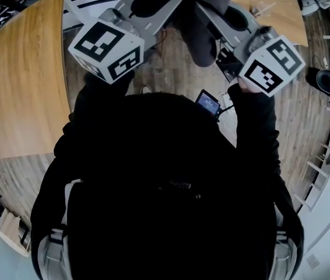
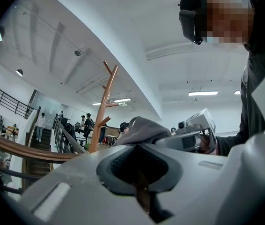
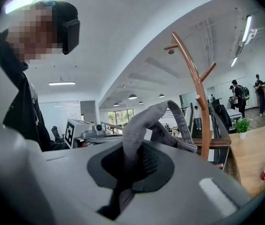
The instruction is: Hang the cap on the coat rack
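Both arms are raised forward, with the grippers tilted upward and converging. The right gripper [image 3: 131, 165] is clamped on a grey strap of the cap [image 3: 146, 121]. The left gripper [image 2: 139, 175] is pressed closed on a thin edge of it. The cap hangs in the air between them, short of the coat rack [image 3: 198, 93] and not touching it.
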Motion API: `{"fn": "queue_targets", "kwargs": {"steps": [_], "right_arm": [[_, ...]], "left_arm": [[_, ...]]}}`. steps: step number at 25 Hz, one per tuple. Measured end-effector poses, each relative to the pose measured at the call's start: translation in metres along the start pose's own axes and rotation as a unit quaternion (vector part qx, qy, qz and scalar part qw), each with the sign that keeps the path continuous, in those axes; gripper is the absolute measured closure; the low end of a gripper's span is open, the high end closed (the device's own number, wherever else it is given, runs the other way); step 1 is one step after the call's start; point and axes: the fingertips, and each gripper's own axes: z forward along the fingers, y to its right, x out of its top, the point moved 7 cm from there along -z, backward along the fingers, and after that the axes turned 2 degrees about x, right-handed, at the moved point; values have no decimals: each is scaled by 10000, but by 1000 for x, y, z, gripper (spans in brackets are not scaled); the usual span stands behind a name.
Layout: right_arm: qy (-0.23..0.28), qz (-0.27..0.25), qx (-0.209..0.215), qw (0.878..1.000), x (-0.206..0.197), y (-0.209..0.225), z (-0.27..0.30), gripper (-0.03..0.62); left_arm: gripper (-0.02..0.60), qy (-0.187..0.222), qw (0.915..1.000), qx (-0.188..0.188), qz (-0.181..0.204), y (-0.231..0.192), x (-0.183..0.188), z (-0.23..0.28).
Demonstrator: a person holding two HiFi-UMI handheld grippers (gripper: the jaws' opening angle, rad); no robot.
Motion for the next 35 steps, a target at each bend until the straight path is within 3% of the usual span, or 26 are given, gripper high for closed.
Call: {"fn": "queue_targets", "kwargs": {"steps": [9, 13, 17, 23, 27, 35], "right_arm": [[-199, -1, 171, 9997, -4, -3, 37, 576], [-180, 38, 231, 9996, -3, 15, 34, 576], [-86, 11, 286, 9996, 4, 57, 33, 576], [53, -231, 545, 9982, 22, 101, 36, 576], [45, -494, 711, 9962, 28, 108, 32, 576], [-68, -897, 1739, 9807, 41, 162, 13, 576]], "left_arm": [[578, 163, 9997, 182, -46, -29, -4, -18], [578, 77, 9997, 234, -51, -32, -6, -2], [578, 156, 9992, 253, 269, -42, -2, 32], [578, 209, 9989, 224, 352, -61, 6, 70], [578, 153, 9969, 348, 684, -63, 9, 68], [578, 171, 9941, 970, 459, -97, 15, 102]]}}
